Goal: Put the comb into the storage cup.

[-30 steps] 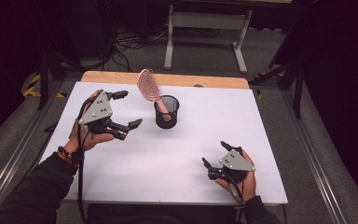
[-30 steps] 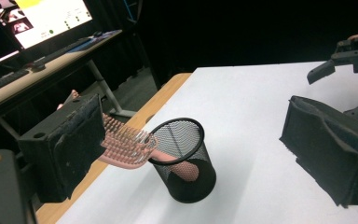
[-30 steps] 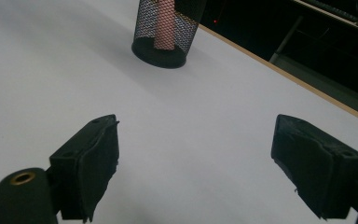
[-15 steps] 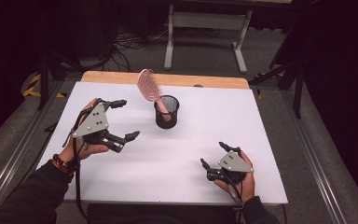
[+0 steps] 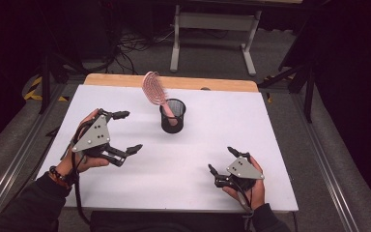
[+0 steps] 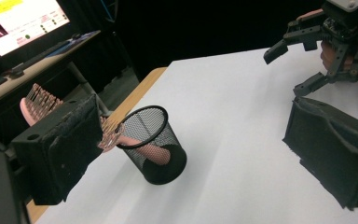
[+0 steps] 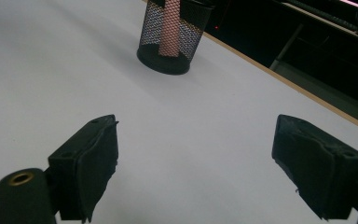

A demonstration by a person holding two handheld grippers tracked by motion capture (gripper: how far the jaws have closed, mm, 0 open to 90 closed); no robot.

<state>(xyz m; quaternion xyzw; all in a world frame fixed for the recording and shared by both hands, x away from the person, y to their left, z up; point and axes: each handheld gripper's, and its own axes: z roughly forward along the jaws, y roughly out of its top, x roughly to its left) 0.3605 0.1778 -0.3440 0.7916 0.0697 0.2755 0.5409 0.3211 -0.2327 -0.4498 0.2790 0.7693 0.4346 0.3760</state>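
A white table [image 5: 183, 164] spreads under both grippers. Near its far edge, a black mesh cup [image 5: 173, 116] stands upright with a pink brush [image 5: 155, 90] in it, handle down and bristled head leaning out over the rim. The left gripper [image 5: 123, 131] hovers just left of the cup, its fingers [image 6: 60, 149] spread wide with nothing between them. From the left gripper view, the cup sits between the fingers but beyond their tips, and the brush head pokes out behind the near finger. A second ago this gripper was closer to the cup; it has since drawn back toward the person and stayed open. That suggests the brush has been dropped off and the placing is likely finished. The right gripper [image 5: 223, 160] rests low at the near right, well apart from the cup, fingers [image 7: 86, 161] spread and empty, aimed toward the cup.
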